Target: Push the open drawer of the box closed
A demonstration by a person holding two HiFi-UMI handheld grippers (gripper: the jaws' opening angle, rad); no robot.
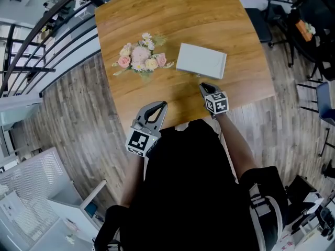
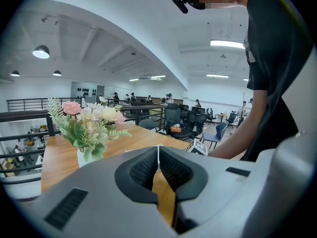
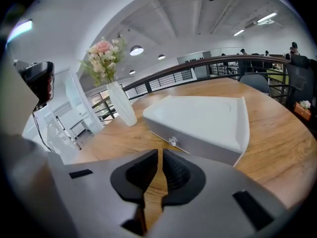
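A flat pale grey box [image 1: 202, 60] lies on the wooden table [image 1: 172, 14]. Its drawer front [image 3: 198, 145], with a small clear knob [image 3: 172, 141], faces me and looks nearly flush with the box. My right gripper [image 1: 203, 86] is shut and empty, its tips a short way in front of the knob, not touching it. In its own view the right gripper [image 3: 162, 153] points straight at the drawer front. Near the table's front edge my left gripper [image 1: 158, 106] hangs shut and empty, left of the box; in its own view the left gripper [image 2: 158, 150] shows its jaws pressed together.
A vase of pink and cream flowers [image 1: 140, 57] stands left of the box, and the flowers [image 2: 86, 123] rise ahead of the left gripper. The table's front edge [image 1: 241, 104] is just below both grippers. Office chairs [image 1: 256, 9] stand at the far right.
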